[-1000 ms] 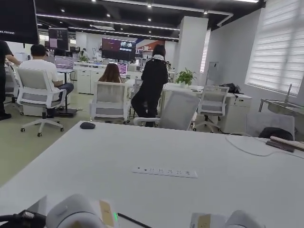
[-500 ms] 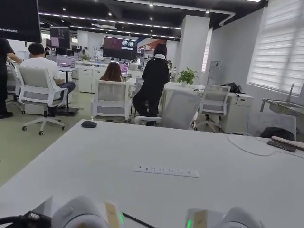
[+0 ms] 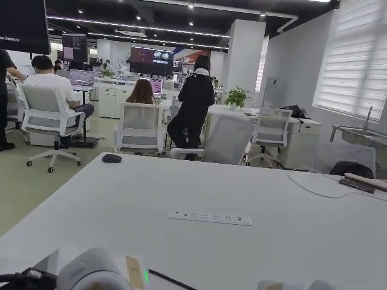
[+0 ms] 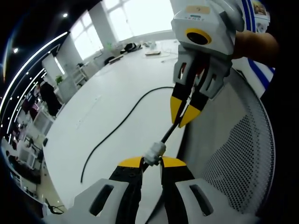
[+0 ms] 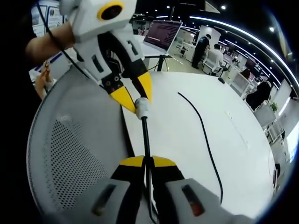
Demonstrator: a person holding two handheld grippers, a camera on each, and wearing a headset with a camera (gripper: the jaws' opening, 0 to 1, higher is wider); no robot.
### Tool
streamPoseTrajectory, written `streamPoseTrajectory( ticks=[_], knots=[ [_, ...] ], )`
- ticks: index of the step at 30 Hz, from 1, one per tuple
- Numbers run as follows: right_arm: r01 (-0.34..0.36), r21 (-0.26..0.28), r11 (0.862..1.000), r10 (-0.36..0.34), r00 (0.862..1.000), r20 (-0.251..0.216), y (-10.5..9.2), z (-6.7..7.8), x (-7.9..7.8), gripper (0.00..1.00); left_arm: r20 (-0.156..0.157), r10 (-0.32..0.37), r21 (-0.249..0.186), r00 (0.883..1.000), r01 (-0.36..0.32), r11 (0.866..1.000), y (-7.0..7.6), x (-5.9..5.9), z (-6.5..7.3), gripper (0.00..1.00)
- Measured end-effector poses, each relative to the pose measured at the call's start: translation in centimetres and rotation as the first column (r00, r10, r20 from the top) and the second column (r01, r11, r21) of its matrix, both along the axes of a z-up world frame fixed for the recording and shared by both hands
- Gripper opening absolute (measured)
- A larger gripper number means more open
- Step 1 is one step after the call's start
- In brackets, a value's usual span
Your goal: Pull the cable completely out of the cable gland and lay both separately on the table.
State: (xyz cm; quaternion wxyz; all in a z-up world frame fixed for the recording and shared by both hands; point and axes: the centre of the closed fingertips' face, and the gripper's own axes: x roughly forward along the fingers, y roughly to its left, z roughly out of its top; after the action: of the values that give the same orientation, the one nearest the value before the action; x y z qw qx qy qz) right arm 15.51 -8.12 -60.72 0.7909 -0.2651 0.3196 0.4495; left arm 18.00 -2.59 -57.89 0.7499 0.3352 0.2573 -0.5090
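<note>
The cable gland [image 4: 154,151] is a small white fitting held in the air just off the near edge of the counter [image 4: 107,102], above the grey mesh of a chair [image 4: 233,154]. The black cable [image 5: 144,137] passes through it, so the separation is judged incomplete and neither part has been laid down. The left tongs [image 4: 151,162] are pressed together on the gland and pinch it between their yellow tips. The right tongs [image 5: 147,162] face them from the opposite side and are closed on the cable itself, a short way from the gland, with a straight stretch of cable running between the two sets of tips. Beyond the right tongs, the rest of the cable loops back onto the counter and lies in a long curve across its white top, toward the far side. How much cable sits inside the gland cannot be determined. Work remaining, as judged: draw the tongs apart along the cable's line until the end clears the gland, then set cable and gland down on the counter, apart from each other.
</note>
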Motion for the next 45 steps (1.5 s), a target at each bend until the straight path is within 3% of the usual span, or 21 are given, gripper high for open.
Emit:
streamPoseTrajectory(
  ticks=[12, 15, 19, 24, 33, 40, 45],
  knots=[
    [0.031, -0.085, 0.996, -0.035, 0.999, -0.039, -3.0, -2.2, -0.2, 0.03, 0.006, 0.016, -0.005, 1.0, -0.016, 1.0, 0.4, 0.6, 0.4, 0.15],
    [0.036, -0.082, 0.996, -0.04, 0.998, -0.054, -3.0, -2.5, -0.4, 0.03, 0.005, 0.012, -0.006, 1.0, -0.012, 1.0, 0.2, 0.6, 0.4, 0.15],
    [0.031, -0.115, 0.993, -0.036, 0.998, -0.045, -2.8, -2.8, -0.4, 0.06, 0.01, 0.011, -0.005, 1.0, -0.011, 1.0, 0.1, 0.7, 0.4, 0.15],
    [0.018, -0.089, 0.996, -0.02, 0.999, -0.025, -1.4, -1.8, -0.2, 0.09, 0.013, 0.011, -0.005, 1.0, -0.011, 1.0, 0.0, 0.8, 0.4, 0.15],
    [-0.034, 0.029, 0.999, 0.031, 0.995, 0.092, 2.9, 1.7, 0.8, 0.12, 0.015, -0.004, -0.006, 1.0, 0.004, 1.0, -0.5, 0.1, 0.3, 0.15],
    [-0.064, 0.04, 0.997, 0.06, 0.992, 0.108, 3.9, 2.3, 0.6, 0.06, 0.014, -0.005, 0.002, 1.0, 0.005, 1.0, -0.3, -0.1, 0.1, 0.15],
    [-0.064, 0.031, 0.997, 0.06, 0.992, 0.114, 3.6, 2.1, 0.8, 0.03, 0.012, -0.008, -0.006, 1.0, 0.008, 1.0, -0.4, -0.2, 0.1, 0.15]
  ],
)
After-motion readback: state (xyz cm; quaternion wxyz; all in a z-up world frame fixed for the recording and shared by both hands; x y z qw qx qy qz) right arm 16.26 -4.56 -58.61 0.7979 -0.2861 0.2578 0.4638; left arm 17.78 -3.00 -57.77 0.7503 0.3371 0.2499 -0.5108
